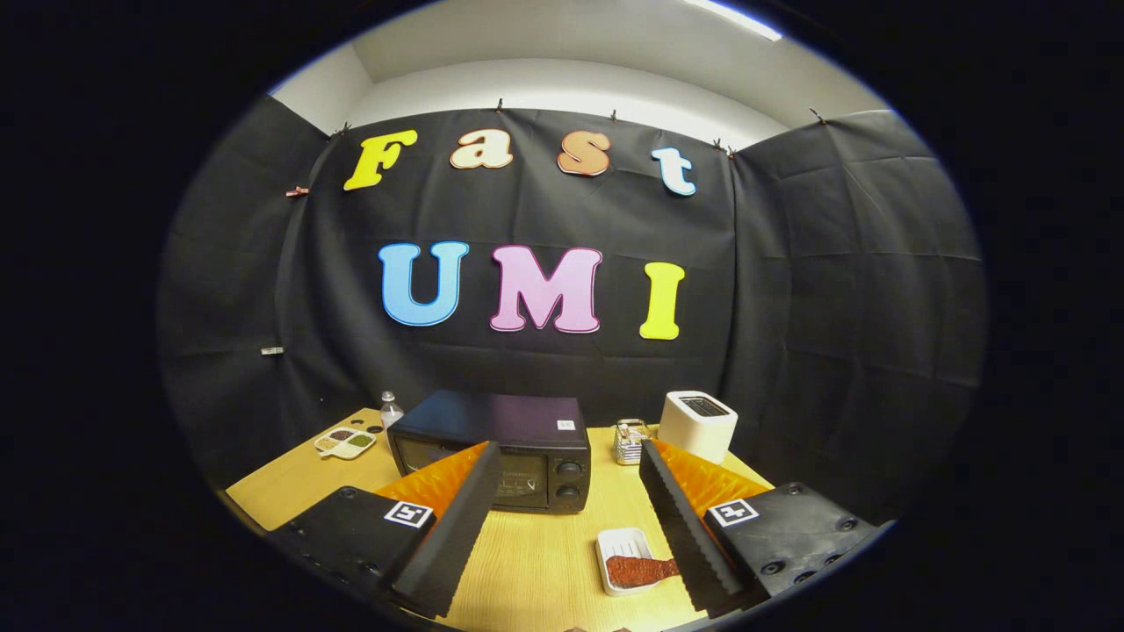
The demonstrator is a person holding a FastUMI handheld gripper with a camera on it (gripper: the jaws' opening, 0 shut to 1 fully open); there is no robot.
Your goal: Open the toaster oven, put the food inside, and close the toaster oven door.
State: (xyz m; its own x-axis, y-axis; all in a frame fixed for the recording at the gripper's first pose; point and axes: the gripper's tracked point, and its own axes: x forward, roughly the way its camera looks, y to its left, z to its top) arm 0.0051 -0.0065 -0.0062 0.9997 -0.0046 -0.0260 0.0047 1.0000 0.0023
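Toaster oven (pixel 492 448) door shut, front toward gripper (pixel 562 491); long axis crosswise; jaws spread, empty.

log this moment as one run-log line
stage: start | gripper: open, empty, above table | toaster oven: door closed, beyond fingers | food: on white tray, between fingers
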